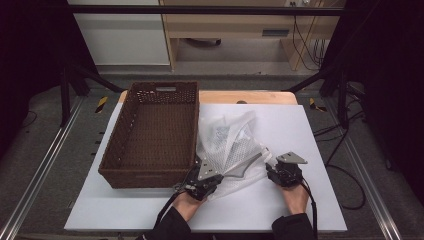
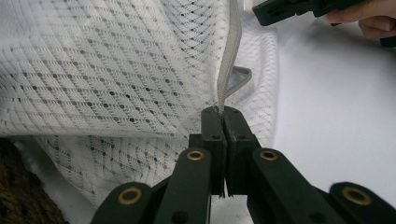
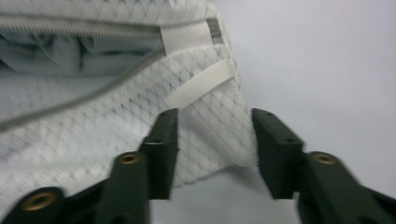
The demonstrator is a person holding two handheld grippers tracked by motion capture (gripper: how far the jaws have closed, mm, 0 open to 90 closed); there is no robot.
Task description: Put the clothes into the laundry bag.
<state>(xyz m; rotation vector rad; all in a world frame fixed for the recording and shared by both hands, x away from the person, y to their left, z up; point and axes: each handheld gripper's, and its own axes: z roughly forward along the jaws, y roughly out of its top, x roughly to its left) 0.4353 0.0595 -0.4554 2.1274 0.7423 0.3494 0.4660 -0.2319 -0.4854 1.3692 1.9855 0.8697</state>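
Starting at the left of my high view, I have the dark brown rectangular woven wicker basket (image 1: 150, 135) standing on the white tabletop (image 1: 310, 130), and I use it as my landmark. Just beside its right wall, touching it along the near half, lies the white mesh zippered laundry bag (image 1: 230, 145), crumpled and partly raised, spreading from the basket's right side toward the near edge of the tabletop. My left gripper (image 1: 202, 182) sits at the basket's near right corner, on the bag's near left edge. In the left gripper view its jaws are pressed together on the bag's grey zipper tape (image 2: 229, 60), which rises straight up from between the tips, with the open mesh of the bag (image 2: 107, 70) hanging to the left and a sliver of the basket's weave (image 2: 18, 186) at the lower left corner. Farther right of the basket, on the bag's near right edge, I hold the right gripper (image 1: 282, 172). In the right gripper view its jaws stand spread apart with a corner of the bag (image 3: 210, 135) lying between them, not yet pinched; a white webbing loop (image 3: 198, 84) is stitched on the mesh just beyond the tips, and the grey zipper line (image 3: 84, 29) runs across above it.
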